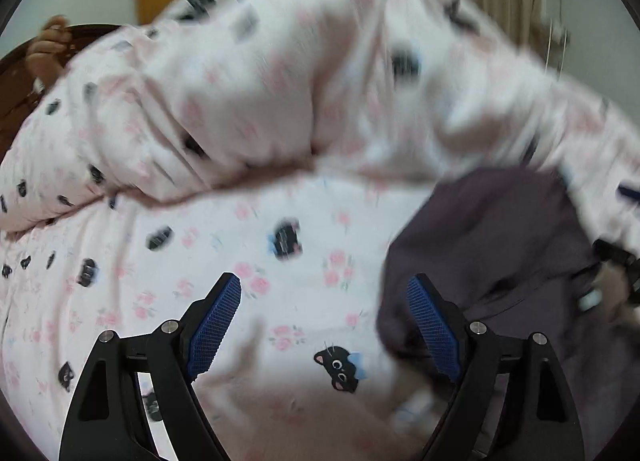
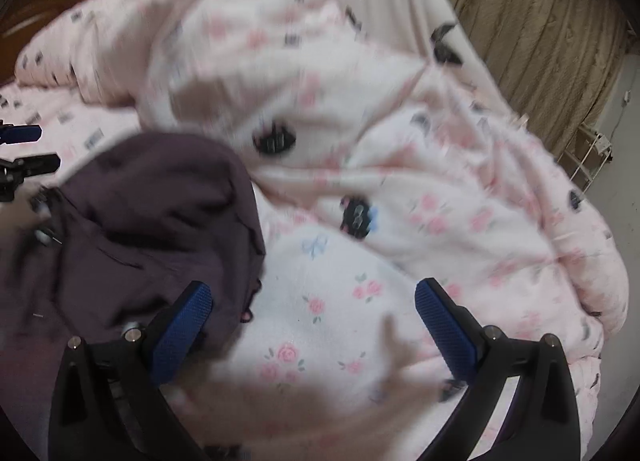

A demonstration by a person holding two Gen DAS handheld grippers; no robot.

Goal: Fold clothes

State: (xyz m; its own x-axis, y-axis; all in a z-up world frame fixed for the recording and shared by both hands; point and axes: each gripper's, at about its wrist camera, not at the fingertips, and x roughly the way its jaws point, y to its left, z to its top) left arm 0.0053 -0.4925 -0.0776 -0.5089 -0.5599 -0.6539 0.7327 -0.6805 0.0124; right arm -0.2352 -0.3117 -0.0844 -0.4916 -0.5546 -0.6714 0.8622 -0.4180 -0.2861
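A dark purple garment (image 1: 492, 257) lies crumpled on a bed with a pink sheet (image 1: 280, 293) printed with flowers and black cats. In the left wrist view it is at the right, just past the right finger. My left gripper (image 1: 324, 297) is open and empty above the sheet. In the right wrist view the garment (image 2: 144, 213) is at the left, reaching the left finger. My right gripper (image 2: 314, 301) is open and empty above the sheet (image 2: 332, 301). The other gripper's fingers (image 2: 24, 149) show at the far left. Both views are blurred.
A bunched pink quilt (image 1: 300, 81) with the same print is heaped behind the garment; it also fills the right wrist view (image 2: 400, 121). A dark wooden headboard (image 1: 16, 77) is at the far left. Beige curtains (image 2: 540, 21) hang behind the bed.
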